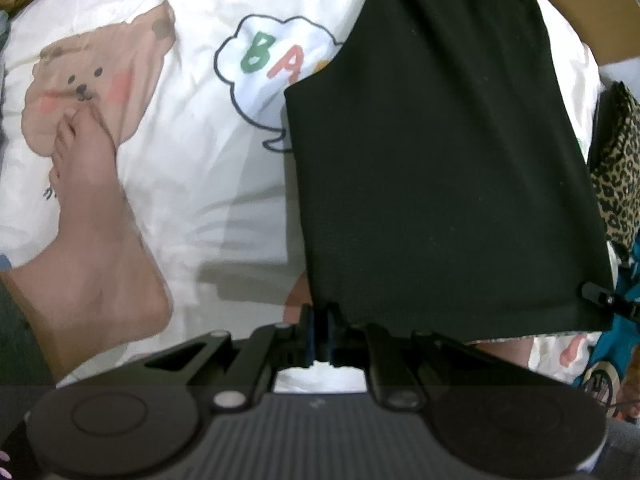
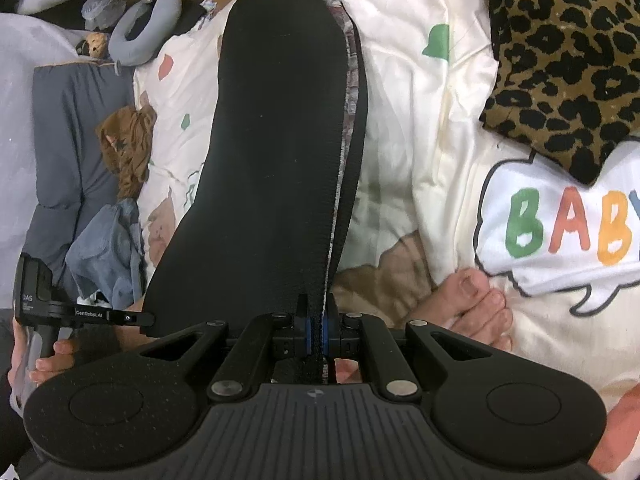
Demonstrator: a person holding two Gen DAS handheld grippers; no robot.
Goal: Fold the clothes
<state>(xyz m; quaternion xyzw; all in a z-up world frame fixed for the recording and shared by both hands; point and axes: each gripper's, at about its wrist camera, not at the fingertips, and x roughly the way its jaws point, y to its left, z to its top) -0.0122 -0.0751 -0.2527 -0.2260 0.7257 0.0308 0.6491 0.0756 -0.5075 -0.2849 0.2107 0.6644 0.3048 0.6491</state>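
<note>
A black garment is held stretched above a white cartoon-print bedsheet, one near corner clamped in the left gripper, its opposite edge pinched between the closed fingers of the right gripper. A bare foot is seen resting on the sheet at left; a leopard-print fabric is piled at far right.

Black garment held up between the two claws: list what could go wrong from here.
1. The black garment is pinched only at its edge by the left claw and the right claw; such thin grips could slip.
2. A bare foot rests on the bedsheet beside the cloth; laying the cloth down could catch it.
3. The leopard-print cloth lies close by and might get dragged along.
</note>
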